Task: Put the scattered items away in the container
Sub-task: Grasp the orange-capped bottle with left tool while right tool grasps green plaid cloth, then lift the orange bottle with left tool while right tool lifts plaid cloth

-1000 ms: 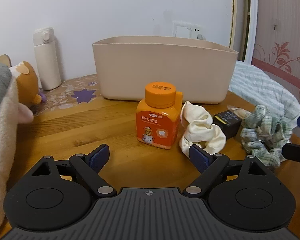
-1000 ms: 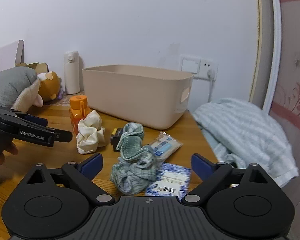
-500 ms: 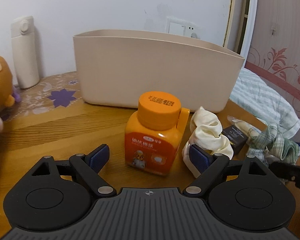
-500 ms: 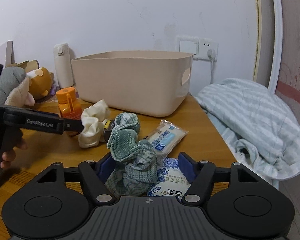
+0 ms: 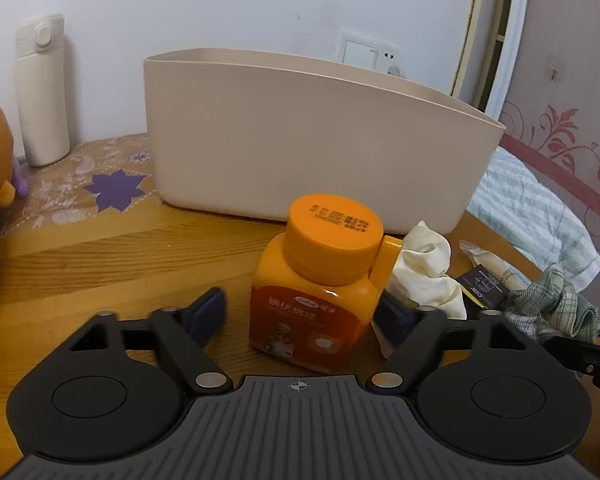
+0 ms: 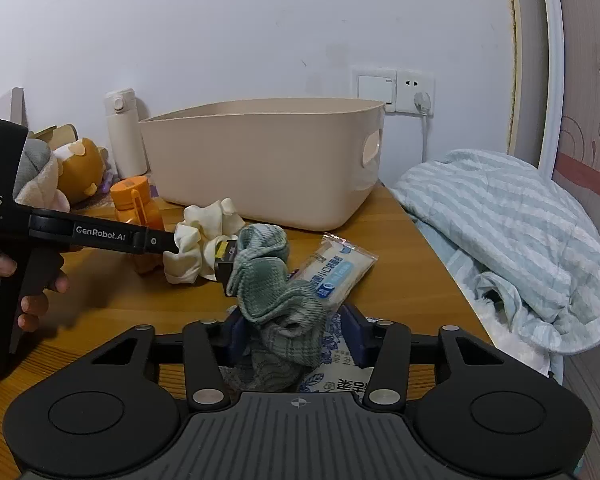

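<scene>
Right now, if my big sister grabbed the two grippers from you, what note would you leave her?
Left gripper: open, fingers either side of the orange bottle, not squeezing.
Right gripper: shut on the green plaid scrunchie, which looks to be still on the wooden table.
Beige bin stands at the back; nothing seen in it.
Still out: cream scrunchie, small black box, white-and-blue packet, blue-patterned packet.
Next: lift the green scrunchie into the bin, grab the bottle.

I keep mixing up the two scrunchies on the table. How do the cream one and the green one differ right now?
The cream scrunchie is plain; the green scrunchie is checked. The cream one lies free beside the orange bottle; the green one sits between the right gripper fingers. Both are bunched fabric on the wooden table.
</scene>
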`<state>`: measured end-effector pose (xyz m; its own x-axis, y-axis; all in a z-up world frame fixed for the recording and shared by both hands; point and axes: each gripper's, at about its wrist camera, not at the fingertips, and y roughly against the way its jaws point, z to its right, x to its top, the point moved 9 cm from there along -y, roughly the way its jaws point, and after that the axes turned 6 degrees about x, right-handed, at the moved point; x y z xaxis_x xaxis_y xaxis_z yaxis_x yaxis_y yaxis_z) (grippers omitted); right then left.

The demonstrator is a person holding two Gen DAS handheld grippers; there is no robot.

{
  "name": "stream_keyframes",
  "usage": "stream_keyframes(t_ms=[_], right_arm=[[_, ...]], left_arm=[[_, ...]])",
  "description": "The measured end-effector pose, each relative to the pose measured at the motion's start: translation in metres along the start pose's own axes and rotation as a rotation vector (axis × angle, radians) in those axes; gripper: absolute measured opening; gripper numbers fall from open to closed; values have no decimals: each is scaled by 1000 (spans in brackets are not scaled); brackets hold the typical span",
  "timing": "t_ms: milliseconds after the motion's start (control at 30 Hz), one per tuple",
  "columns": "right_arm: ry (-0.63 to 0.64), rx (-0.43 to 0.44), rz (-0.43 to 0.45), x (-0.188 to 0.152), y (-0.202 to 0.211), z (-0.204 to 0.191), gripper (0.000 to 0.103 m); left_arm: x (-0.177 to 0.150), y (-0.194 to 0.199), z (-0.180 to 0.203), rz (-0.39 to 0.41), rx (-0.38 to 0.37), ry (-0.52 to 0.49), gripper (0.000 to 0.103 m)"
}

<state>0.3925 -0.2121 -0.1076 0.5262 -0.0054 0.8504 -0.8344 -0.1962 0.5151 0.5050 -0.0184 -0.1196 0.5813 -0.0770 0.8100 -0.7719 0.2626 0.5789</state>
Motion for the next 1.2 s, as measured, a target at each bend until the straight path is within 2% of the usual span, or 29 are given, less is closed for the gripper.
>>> stream_keyframes(t_ms=[67,300,633,833,1100,1200], right_arm=[[-1,-1,1,0,0,0,40],[-7,-6,5,-1,1,2,36],[3,-9,25,0,3,2,24],[-1,-12,49,3,6,4,21],[5,-12,32,-2,9,1,22],[24,-22,41,-2,12,-1,34]], left_arm=[[0,1,1,1,-11,1,59],[-1,2,2,4,-16,-1,59],[-3,6,1,9,-23,21,58],[-6,10,2,10,-22,26,58],[-13,19,5,10,-23,36,59],[-15,21,4,11,-22,43,59]])
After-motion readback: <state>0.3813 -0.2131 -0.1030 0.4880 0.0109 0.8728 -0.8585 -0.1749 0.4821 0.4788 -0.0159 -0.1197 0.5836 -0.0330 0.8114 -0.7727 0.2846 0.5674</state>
